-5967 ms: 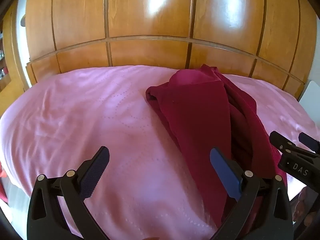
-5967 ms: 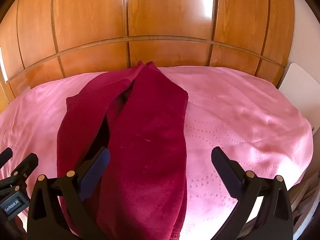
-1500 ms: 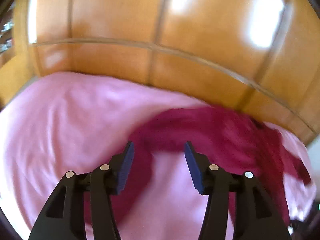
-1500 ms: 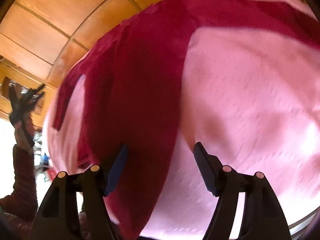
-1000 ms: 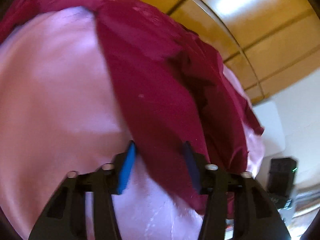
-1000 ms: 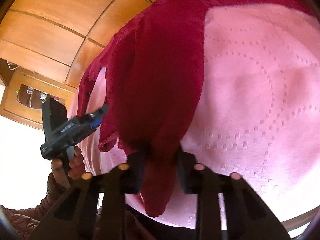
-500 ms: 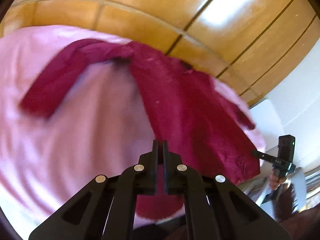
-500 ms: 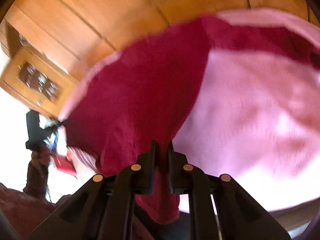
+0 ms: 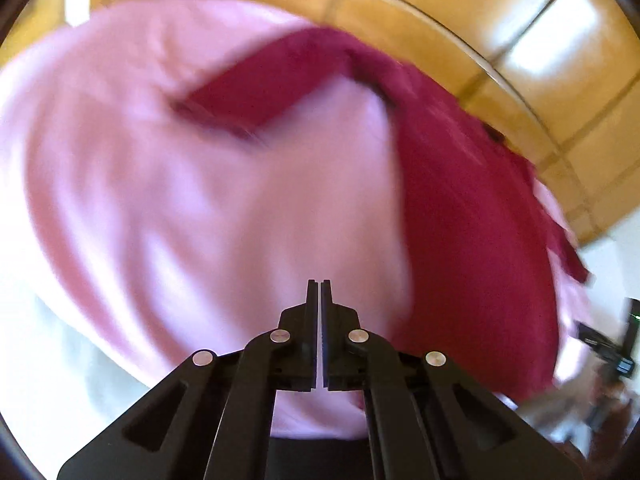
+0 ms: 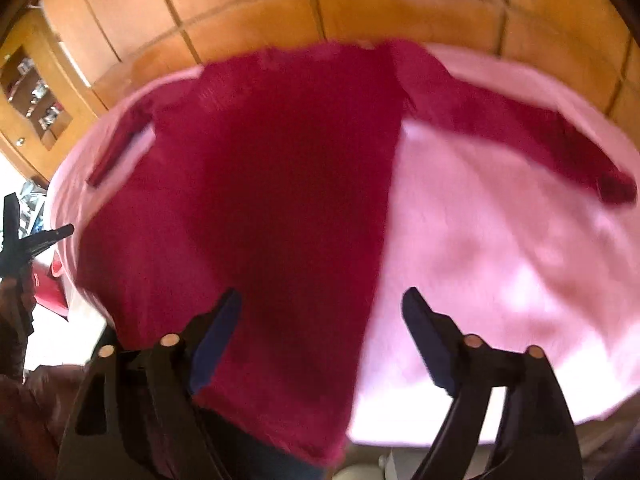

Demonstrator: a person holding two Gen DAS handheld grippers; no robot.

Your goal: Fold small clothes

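Bedspread [image 10: 500, 240] right of sweater [image 10: 280, 200] seems clear.

Both pictures are blurry. The red sweater [image 10: 280, 200] hangs past the bed's [image 10: 500, 260] near edge, and its bottom hem hides behind the right gripper's fingers [image 10: 216, 340].

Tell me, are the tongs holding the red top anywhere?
No. The left tongs are shut with nothing between them. The right tongs are opening above the red top's bottom hem, not pinching it.

Glossy wooden wardrobe panels [image 10: 360, 4] are reflecting bright window light behind a pink-covered bed [image 9: 180, 208]; a glass-fronted cabinet [image 10: 30, 92] is standing leftward.
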